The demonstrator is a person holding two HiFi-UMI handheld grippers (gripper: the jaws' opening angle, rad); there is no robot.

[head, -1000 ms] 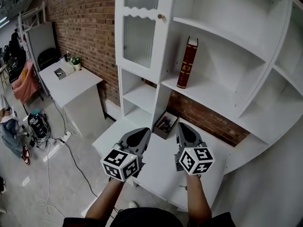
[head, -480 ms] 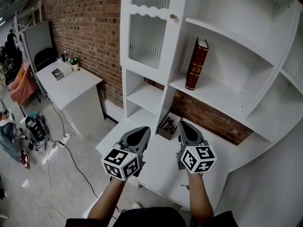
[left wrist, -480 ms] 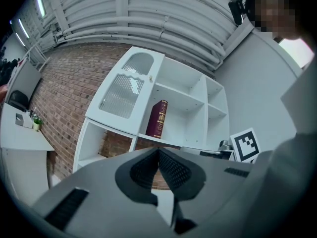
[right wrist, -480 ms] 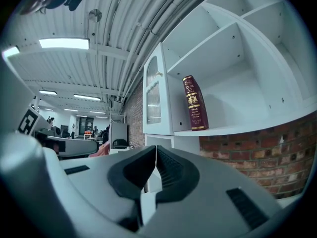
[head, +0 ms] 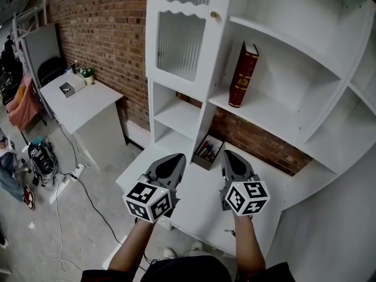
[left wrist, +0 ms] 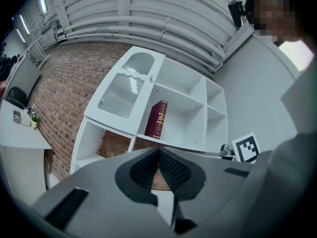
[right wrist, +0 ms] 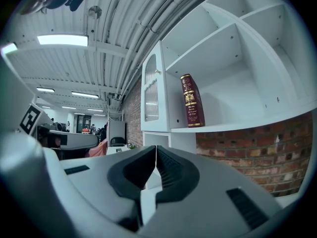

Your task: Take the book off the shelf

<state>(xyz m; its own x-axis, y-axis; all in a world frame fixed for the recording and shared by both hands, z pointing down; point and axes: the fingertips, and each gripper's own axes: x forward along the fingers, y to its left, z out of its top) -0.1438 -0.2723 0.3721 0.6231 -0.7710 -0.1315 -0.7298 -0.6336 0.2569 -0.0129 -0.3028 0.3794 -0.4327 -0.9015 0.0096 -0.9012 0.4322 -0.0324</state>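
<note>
A dark red book (head: 244,75) with gold bands stands on a white shelf (head: 276,117), leaning against the left divider; it shows as the book (left wrist: 156,119) in the left gripper view and the book (right wrist: 192,101) in the right gripper view. My left gripper (head: 174,161) and right gripper (head: 228,158) hover side by side over the white counter (head: 200,201), well below the book. Both have their jaws together with nothing between them, as the left gripper (left wrist: 158,151) and right gripper (right wrist: 156,150) views show.
A small box of pens (head: 207,152) sits on the counter just beyond the grippers. A glass-fronted cabinet door (head: 179,43) is left of the book. A brick wall (head: 106,34), a white desk (head: 79,101) and floor cables (head: 64,204) lie to the left.
The view has shifted slightly, so the shelf and book sit a little further right and higher in the picture. Both grippers hold nearly the same place and stay shut.
</note>
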